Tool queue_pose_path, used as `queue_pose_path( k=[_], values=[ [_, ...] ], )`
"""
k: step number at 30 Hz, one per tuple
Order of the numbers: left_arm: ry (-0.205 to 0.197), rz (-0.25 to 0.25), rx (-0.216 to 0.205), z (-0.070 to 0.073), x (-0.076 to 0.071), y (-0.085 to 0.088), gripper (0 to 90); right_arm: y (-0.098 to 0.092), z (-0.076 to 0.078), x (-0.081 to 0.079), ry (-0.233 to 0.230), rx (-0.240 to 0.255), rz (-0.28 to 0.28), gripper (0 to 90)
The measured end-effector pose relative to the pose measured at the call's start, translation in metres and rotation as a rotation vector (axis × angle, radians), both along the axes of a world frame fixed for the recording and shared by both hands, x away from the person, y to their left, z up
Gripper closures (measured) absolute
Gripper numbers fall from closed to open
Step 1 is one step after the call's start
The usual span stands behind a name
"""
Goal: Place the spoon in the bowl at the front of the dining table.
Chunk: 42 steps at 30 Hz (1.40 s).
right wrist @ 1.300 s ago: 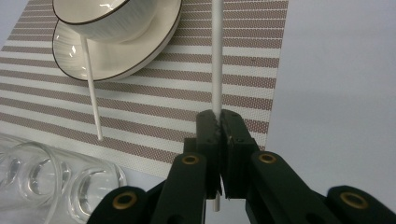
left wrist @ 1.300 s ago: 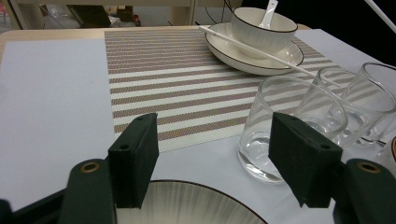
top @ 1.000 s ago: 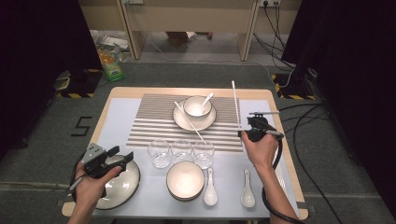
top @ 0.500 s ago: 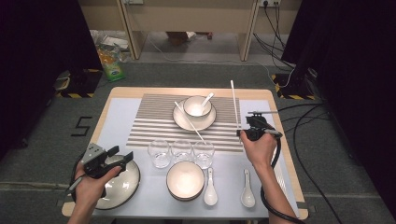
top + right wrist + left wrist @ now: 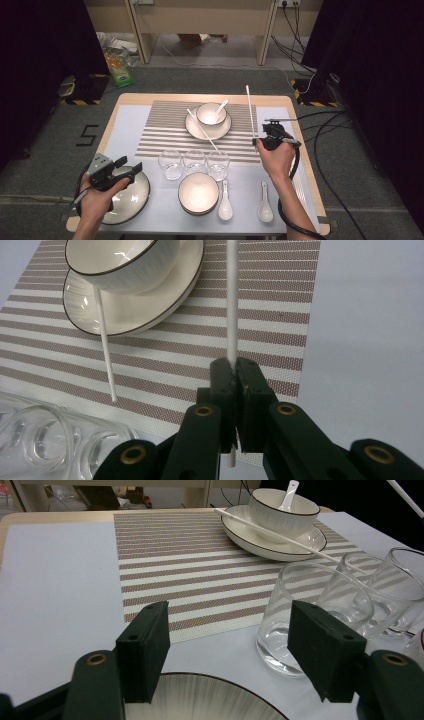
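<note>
Right gripper (image 5: pixel 234 371) with jaws clamped on a white chopstick (image 5: pixel 231 300) that runs straight ahead from the pads over the striped placemat (image 5: pixel 280 315), second chopstick (image 5: pixel 104 340) off to their left against the plate (image 5: pixel 145 305), left gripper (image 5: pixel 227 645) with jaws apart above a dark-rimmed plate (image 5: pixel 200 700), a glass (image 5: pixel 310 605) by one jaw.
</note>
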<state>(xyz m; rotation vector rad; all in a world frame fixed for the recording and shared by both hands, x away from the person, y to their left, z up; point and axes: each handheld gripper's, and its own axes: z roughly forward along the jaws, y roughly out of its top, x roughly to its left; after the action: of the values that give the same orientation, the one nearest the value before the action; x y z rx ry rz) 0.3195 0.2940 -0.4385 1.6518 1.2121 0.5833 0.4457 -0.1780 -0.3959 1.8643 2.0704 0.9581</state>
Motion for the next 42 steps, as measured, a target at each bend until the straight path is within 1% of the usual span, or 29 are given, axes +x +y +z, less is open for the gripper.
queue_pose_path(
  k=[3, 7, 8, 9, 10, 11, 13, 15, 19, 24, 27, 30, 32, 33, 35, 40, 42],
  values=[
    [-0.002, -0.002, 0.0, 0.0, 0.0, 0.0, 32.6, 0.001, 0.0, 0.0, -0.012, 0.0, 0.005, 87.4],
    [0.0, -0.001, 0.005, 0.001, 0.0, 0.0, 32.7, 0.002, 0.001, 0.001, -0.005, 0.006, 0.001, 87.3],
    [-0.005, 0.001, -0.004, 0.001, 0.0, 0.0, 32.6, 0.003, 0.001, 0.001, -0.004, 0.005, 0.002, 87.4],
    [-0.005, 0.002, -0.004, 0.001, 0.0, 0.0, 32.7, 0.003, 0.0, 0.001, -0.012, 0.0, 0.008, 87.4],
    [-0.006, 0.001, -0.005, 0.001, 0.0, 0.0, 32.7, 0.004, 0.001, 0.002, -0.008, 0.005, 0.006, 87.4],
    [-0.004, 0.001, -0.004, 0.001, 0.0, 0.0, 32.7, 0.004, 0.001, 0.002, -0.012, 0.005, 0.009, 87.3],
    [-0.002, 0.001, 0.0, 0.001, 0.0, 0.0, 32.7, 0.004, 0.001, 0.002, -0.005, 0.004, 0.009, 87.3],
    [-0.002, 0.001, 0.0, 0.0, 0.0, 0.0, 32.7, 0.005, 0.001, 0.003, -0.017, 0.005, 0.014, 87.3],
    [-0.006, 0.0, -0.003, 0.001, 0.0, 0.0, 32.7, 0.007, 0.001, 0.003, -0.005, 0.01, 0.008, 87.4],
    [-0.002, 0.001, 0.0, 0.0, 0.0, 0.001, 32.6, 0.008, 0.0, 0.004, -0.018, 0.01, 0.015, 87.4],
    [-0.003, 0.002, -0.003, 0.001, 0.0, 0.001, 32.7, 0.01, 0.001, 0.004, -0.008, 0.007, 0.009, 87.3],
    [-0.006, 0.003, -0.005, 0.001, 0.0, 0.001, 32.7, 0.01, 0.001, 0.005, -0.019, 0.004, 0.017, 87.3],
    [-0.006, 0.002, -0.003, 0.001, 0.0, 0.001, 32.7, 0.011, 0.001, 0.005, -0.021, 0.007, 0.016, 87.3],
    [-0.005, 0.003, -0.004, 0.001, 0.0, 0.001, 32.7, 0.011, 0.002, 0.005, -0.014, 0.009, 0.013, 87.3],
    [-0.005, 0.003, -0.005, 0.001, 0.0, 0.001, 32.7, 0.011, 0.002, 0.006, -0.023, 0.009, 0.019, 87.3],
    [-0.006, 0.003, -0.003, 0.001, 0.0, 0.001, 32.7, 0.013, 0.003, 0.006, -0.018, 0.01, 0.018, 87.3],
    [-0.006, 0.002, -0.003, 0.001, 0.0, 0.001, 32.7, 0.013, 0.003, 0.007, -0.026, 0.011, 0.022, 87.4]
  ],
)
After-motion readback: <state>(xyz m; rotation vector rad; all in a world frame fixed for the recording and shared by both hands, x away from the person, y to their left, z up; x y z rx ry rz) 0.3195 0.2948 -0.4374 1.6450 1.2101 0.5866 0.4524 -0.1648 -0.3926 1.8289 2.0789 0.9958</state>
